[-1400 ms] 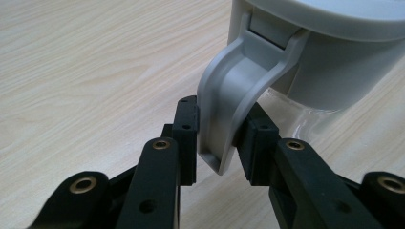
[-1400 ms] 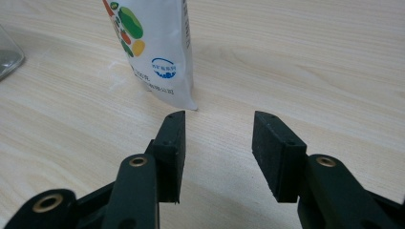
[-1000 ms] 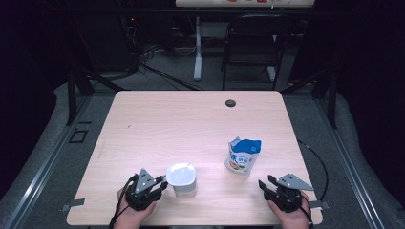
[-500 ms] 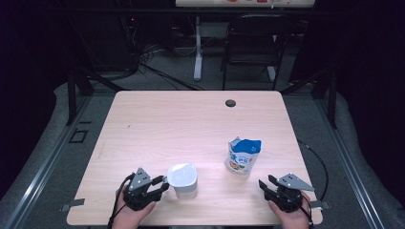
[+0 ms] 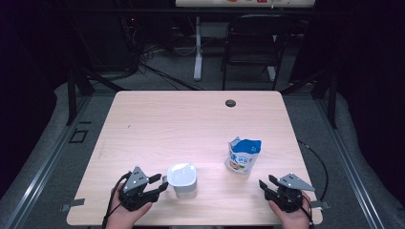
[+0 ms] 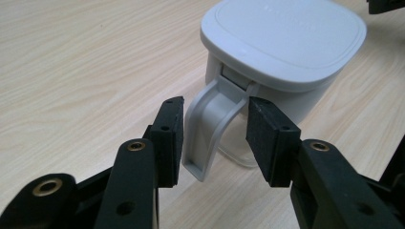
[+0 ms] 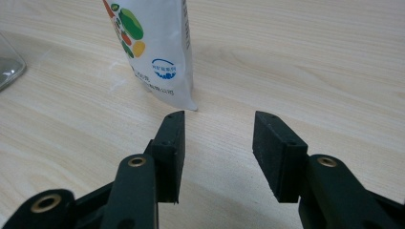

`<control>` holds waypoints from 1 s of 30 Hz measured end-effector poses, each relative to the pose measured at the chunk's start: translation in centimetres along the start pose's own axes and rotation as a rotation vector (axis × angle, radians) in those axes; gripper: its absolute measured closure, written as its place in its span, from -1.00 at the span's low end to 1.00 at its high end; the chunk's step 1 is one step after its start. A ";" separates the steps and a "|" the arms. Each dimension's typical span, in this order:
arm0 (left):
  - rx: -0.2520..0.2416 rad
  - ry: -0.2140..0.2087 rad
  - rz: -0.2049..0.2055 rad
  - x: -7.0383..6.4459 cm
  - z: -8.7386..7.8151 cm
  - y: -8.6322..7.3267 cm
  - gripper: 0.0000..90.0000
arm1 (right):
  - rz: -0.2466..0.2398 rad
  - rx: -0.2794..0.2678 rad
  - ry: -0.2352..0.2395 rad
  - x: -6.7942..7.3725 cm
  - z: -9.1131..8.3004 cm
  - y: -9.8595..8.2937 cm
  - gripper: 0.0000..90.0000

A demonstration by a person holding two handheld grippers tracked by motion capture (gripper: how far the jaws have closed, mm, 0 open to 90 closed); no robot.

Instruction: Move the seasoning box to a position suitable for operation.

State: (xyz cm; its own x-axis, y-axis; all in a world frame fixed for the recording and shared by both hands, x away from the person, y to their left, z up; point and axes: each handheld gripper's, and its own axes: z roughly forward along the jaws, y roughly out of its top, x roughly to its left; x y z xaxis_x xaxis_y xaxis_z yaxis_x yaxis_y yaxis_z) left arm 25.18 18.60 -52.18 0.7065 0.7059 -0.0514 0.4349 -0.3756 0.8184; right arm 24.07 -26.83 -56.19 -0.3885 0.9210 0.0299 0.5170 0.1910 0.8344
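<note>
1. Right now the left tool (image 5: 161, 182) sits low at the near edge of the worktop (image 5: 191, 119), its jaws spread to either side of the handle (image 6: 210, 126) of a white lidded jug (image 5: 182, 180). The pads (image 6: 171, 138) stand just off the handle, not yet touching as far as I can tell.
2. That handle points toward the person, which seems to be why the left hand (image 5: 125, 215) comes in flat and straight: the loop lies directly between the jaws, ready for a pinch.
3. Over on the other side, the right tool (image 5: 266, 183) is spread as well and holds nothing. It aims at the lower corner of a blue-and-white pouch (image 5: 242, 155), which stands upright a little beyond the jaws.
4. Judging by the layout, the jug and pouch are set apart so each hand has its own item without crossing.
5. Both items stand in the near half of the worktop. The far half is bare wood apart from a small cable hole (image 5: 230, 103), so there is plenty of room to push forward; the near edge is close behind both hands.
</note>
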 end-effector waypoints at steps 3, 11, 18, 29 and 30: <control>-0.013 0.006 -0.006 0.2 -0.4 0.2 0.31 | 0.002 -0.002 0.000 0.0 0.0 0.0 0.22; -0.037 0.013 -0.028 0.7 -1.4 0.9 0.54 | 0.002 0.000 0.001 0.3 0.0 0.1 0.24; -0.053 -0.004 -0.028 1.0 -2.0 1.6 0.63 | -0.020 -0.016 -0.006 0.8 -0.3 0.3 0.27; -0.071 0.011 -0.032 0.8 -1.7 2.2 0.52 | -0.060 -0.047 0.018 1.8 -0.8 1.0 0.26; -0.074 0.011 -0.034 0.9 -1.7 2.2 0.51 | -0.068 -0.047 0.016 1.9 -0.8 1.1 0.26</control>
State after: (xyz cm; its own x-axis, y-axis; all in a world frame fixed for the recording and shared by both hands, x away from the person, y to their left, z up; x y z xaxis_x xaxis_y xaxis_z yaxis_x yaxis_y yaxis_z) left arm 25.82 19.39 -49.43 0.6853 0.7244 -0.0740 0.4161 -0.3062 0.8562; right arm 23.23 -25.15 -54.79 -0.4334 0.9010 -0.0193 0.4527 0.2362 0.8598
